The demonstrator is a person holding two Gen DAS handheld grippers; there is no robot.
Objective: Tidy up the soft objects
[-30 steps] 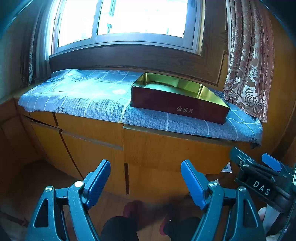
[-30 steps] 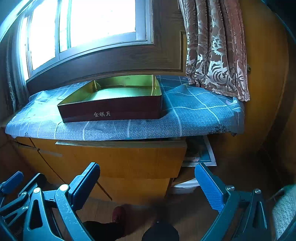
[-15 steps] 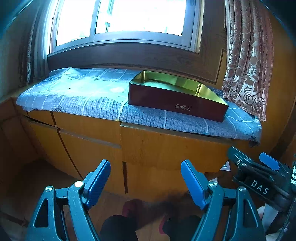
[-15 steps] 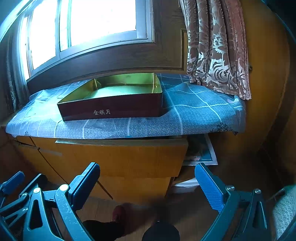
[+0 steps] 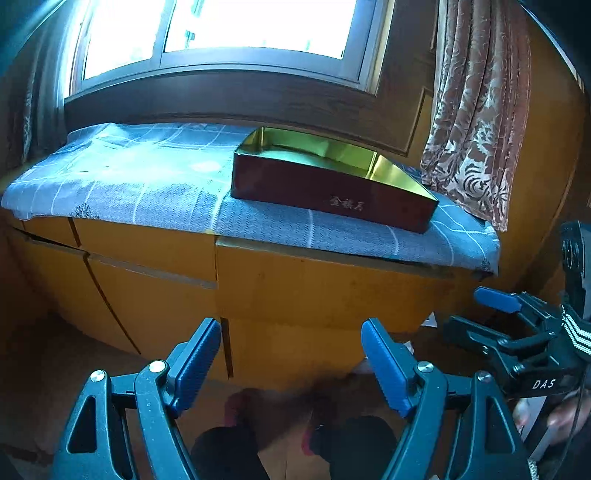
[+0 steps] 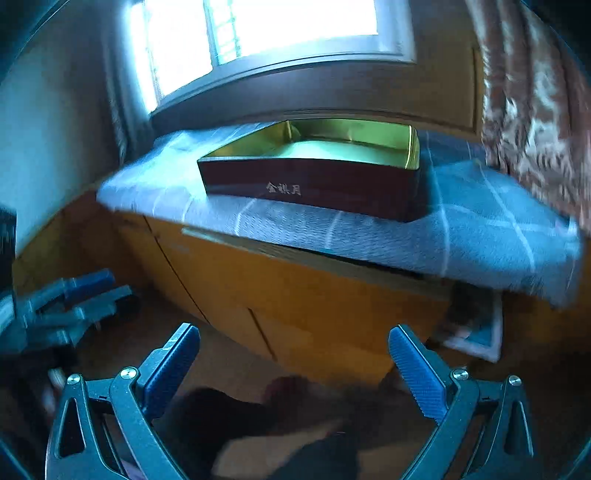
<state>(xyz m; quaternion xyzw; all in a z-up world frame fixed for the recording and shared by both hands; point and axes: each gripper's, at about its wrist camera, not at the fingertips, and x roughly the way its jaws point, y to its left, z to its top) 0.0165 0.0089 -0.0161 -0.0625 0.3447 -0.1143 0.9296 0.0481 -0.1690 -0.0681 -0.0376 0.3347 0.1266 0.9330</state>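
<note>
A dark red box [image 5: 332, 188] with a gold inside lies on the blue checked cloth [image 5: 147, 184] over the window bench; its inside looks bare. The right wrist view shows the same box [image 6: 310, 181] on the cloth [image 6: 480, 229]. My left gripper [image 5: 291, 354] hangs open, low before the cabinet front, nothing between its fingers. My right gripper [image 6: 295, 362] is also open and holds nothing. The right gripper's body [image 5: 517, 332] shows at the right edge of the left view. No soft object is in view.
Orange wooden cabinet doors [image 5: 295, 295] run under the bench. A patterned curtain [image 5: 476, 110] hangs at the right of the window [image 5: 240, 26]. Papers [image 6: 476, 332] lie on the floor at the cabinet's right end. The person's legs and feet [image 5: 288, 435] are below the grippers.
The right wrist view has swung sharply and is blurred; the box now sits more central in it. The left view shifted slightly, and the right gripper's body has moved up and rightward in it.
</note>
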